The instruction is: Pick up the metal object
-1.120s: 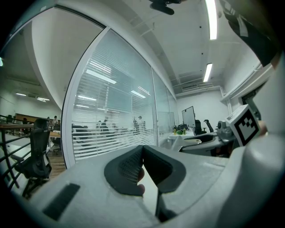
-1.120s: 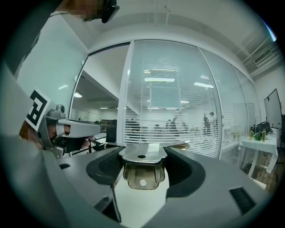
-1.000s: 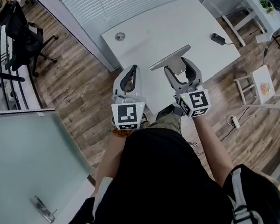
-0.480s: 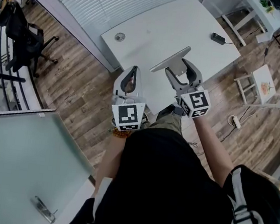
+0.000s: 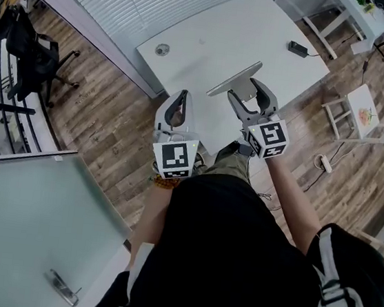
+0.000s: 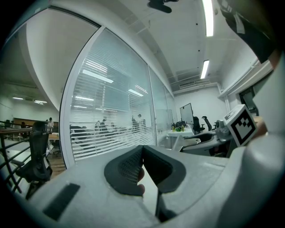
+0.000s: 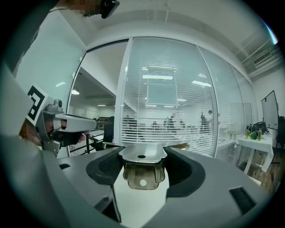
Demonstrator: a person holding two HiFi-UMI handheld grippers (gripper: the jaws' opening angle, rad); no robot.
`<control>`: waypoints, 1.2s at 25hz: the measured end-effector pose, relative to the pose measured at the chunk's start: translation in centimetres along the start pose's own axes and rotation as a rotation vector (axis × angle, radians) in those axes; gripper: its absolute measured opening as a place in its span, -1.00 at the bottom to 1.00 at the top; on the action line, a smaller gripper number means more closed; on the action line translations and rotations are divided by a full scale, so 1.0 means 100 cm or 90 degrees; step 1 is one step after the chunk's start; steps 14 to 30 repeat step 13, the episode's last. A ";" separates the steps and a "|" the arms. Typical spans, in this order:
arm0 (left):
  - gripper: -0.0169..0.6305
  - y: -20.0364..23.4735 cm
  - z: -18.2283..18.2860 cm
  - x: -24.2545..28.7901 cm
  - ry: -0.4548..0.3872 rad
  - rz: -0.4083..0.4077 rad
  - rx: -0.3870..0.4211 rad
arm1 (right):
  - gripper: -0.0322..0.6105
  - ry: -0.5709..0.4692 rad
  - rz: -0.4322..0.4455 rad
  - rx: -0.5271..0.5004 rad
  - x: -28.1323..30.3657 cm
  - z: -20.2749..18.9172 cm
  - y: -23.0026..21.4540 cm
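Note:
The metal object [image 5: 234, 79] is a flat grey bracket with holes and a bent tab, held in the air above the white table's near edge. My right gripper [image 5: 242, 88] is shut on it. In the right gripper view the metal object [image 7: 142, 165] sits clamped between the two dark pads of the right gripper [image 7: 142, 161], its flat plate level on top. My left gripper [image 5: 178, 104] is to the left at the table's edge, apart from the object. In the left gripper view the left gripper [image 6: 142, 150] has its pads pressed together with nothing between them.
The white table [image 5: 213, 34] carries a small black device [image 5: 297, 48] at its far right and a round grommet [image 5: 162, 50] at its left. A white stool [image 5: 362, 115] and a power strip [image 5: 323, 163] stand to the right. A black office chair [image 5: 34, 53] stands far left by the blinds-covered glass wall.
Both grippers stay almost where they were. The right gripper keeps the metal object in the air with only a slight wobble.

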State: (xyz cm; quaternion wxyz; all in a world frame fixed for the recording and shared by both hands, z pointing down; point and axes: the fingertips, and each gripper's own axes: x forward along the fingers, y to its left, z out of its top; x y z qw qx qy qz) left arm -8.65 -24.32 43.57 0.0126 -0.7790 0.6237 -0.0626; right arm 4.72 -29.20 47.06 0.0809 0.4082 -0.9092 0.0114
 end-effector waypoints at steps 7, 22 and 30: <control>-0.90 0.000 -0.002 0.000 0.005 0.001 0.000 | 0.00 0.010 -0.007 0.033 0.002 -0.010 -0.007; -0.90 0.001 -0.005 -0.002 0.010 0.004 -0.002 | 0.00 0.034 -0.011 0.046 -0.002 -0.028 -0.007; -0.90 0.001 -0.005 -0.002 0.010 0.004 -0.002 | 0.00 0.034 -0.011 0.046 -0.002 -0.028 -0.007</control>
